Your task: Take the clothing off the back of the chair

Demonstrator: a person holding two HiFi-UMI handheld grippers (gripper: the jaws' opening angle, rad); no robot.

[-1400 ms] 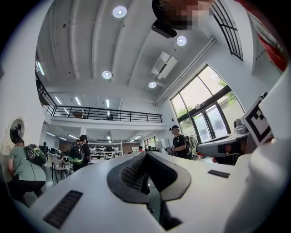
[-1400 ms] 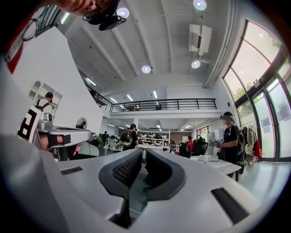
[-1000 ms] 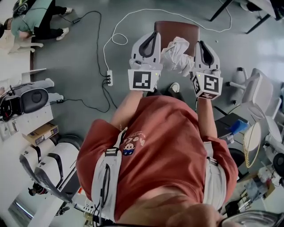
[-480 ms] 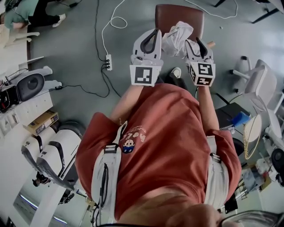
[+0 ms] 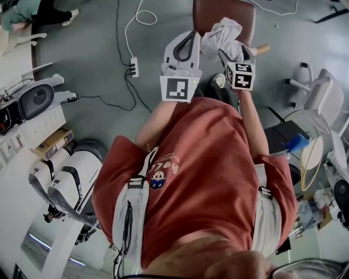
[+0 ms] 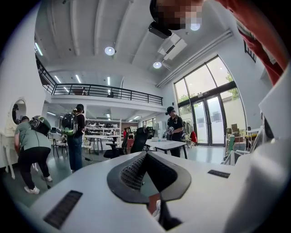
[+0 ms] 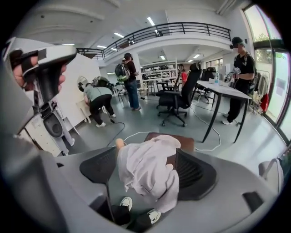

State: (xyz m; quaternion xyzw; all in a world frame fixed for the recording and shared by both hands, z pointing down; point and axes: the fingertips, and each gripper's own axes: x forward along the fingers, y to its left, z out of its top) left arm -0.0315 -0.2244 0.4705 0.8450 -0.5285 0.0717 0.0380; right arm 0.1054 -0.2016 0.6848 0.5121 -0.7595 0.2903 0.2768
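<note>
A crumpled white garment (image 5: 221, 34) lies heaped over the near edge of the brown chair (image 5: 218, 11), beside a wooden post (image 5: 263, 49). My right gripper (image 5: 233, 50) points down at it and its jaws are opening. In the right gripper view the garment (image 7: 148, 170) fills the gap between the spread pads, with the brown chair (image 7: 185, 143) behind it and the post (image 7: 119, 144) at its left. My left gripper (image 5: 191, 34) hovers just left of the garment, held almost level. Its tips meet, with nothing held between them, in the left gripper view (image 6: 146, 154).
A power strip (image 5: 133, 70) and white cable lie on the grey floor left of the chair. White office chairs (image 5: 313, 92) stand at the right. The person's shoes (image 7: 125, 202) are under the garment. A black office chair (image 7: 179, 98), a table (image 7: 225, 91) and several people are beyond.
Both grippers have sunk toward the chair, the right one further and tipped downward. The garment has come down with it onto the chair, and the right jaws have spread.
</note>
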